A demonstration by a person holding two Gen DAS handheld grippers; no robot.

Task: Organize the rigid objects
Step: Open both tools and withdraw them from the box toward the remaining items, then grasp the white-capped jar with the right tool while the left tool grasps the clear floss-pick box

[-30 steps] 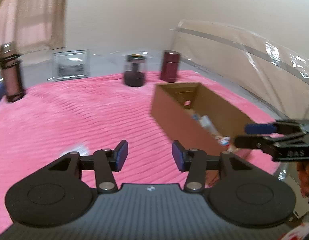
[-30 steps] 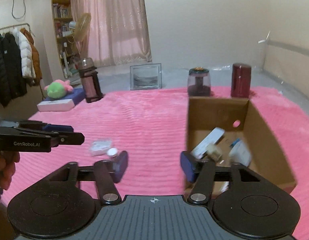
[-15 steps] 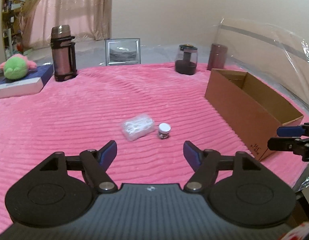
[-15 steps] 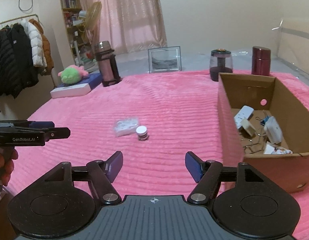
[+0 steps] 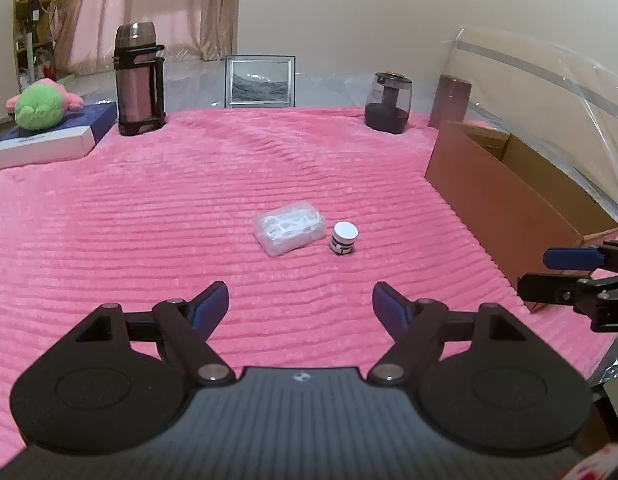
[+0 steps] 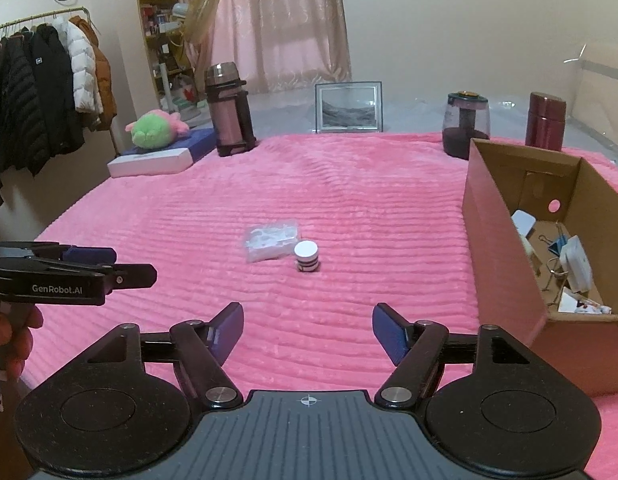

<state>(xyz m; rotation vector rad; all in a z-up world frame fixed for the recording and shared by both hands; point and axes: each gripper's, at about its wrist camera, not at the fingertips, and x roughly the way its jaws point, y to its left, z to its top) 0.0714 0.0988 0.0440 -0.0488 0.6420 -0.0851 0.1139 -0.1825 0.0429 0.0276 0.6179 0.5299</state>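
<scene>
A clear plastic packet (image 5: 290, 231) and a small white-capped jar (image 5: 343, 237) lie side by side on the pink blanket (image 5: 189, 200); both also show in the right wrist view, the packet (image 6: 271, 241) and the jar (image 6: 307, 256). A cardboard box (image 6: 505, 248) at the right holds several small items, among them binder clips (image 6: 555, 242). The box also shows in the left wrist view (image 5: 501, 196). My left gripper (image 5: 300, 307) is open and empty, short of the two objects. My right gripper (image 6: 308, 328) is open and empty, also short of them.
At the back stand a thermos (image 5: 138, 80), a picture frame (image 5: 260, 81), a dark glass jar (image 5: 389, 102) and a maroon canister (image 6: 545, 121). A green plush toy (image 5: 41, 106) lies on a flat box at the far left. Coats (image 6: 37, 92) hang at the left.
Both grippers have drawn back from the box and opened wider. The packet and the jar now lie ahead of both of them.
</scene>
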